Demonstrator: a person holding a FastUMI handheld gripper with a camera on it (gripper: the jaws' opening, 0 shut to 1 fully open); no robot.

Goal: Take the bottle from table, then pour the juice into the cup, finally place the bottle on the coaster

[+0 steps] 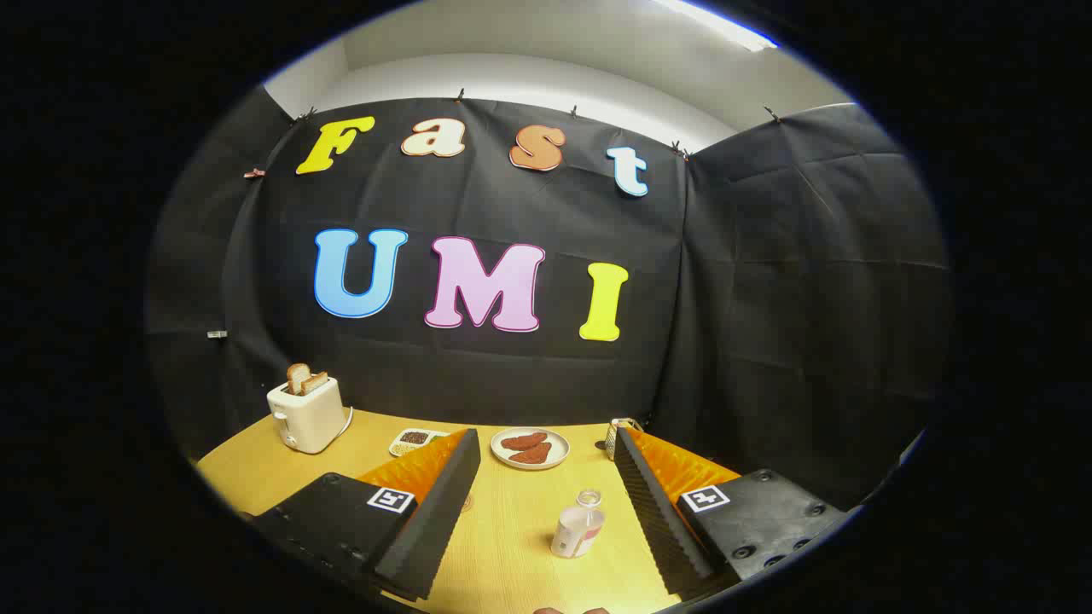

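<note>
Black cloth (768, 281) hangs as the booth's wall on three sides, pinned with small clips along its top, and a pale wall and ceiling with a strip light (717, 21) show above it. Below stands the desk (503, 546), a yellow wood-grain top whose far edge meets the cloth.

The gripper (546, 503) hangs over the near part of the desk with its fingers spread wide and holding nothing; each finger carries a small square black-and-white marker.

At the far left corner of the desk sits a cream toaster (305, 415) with two slices of toast (304, 379) standing up out of it. Near the far edge, beyond the fingers, is a round white plate (530, 448) with two brown pieces on it. Left of it a small divided dish (414, 441) of grains peeks past the left finger; right of it a little metal grater (620, 437) stands upright.

The bottle (578, 527), small, clear and open-topped, stands upright between the fingers, closer to the right one, touching neither. Its white label has red print too small to read.
</note>
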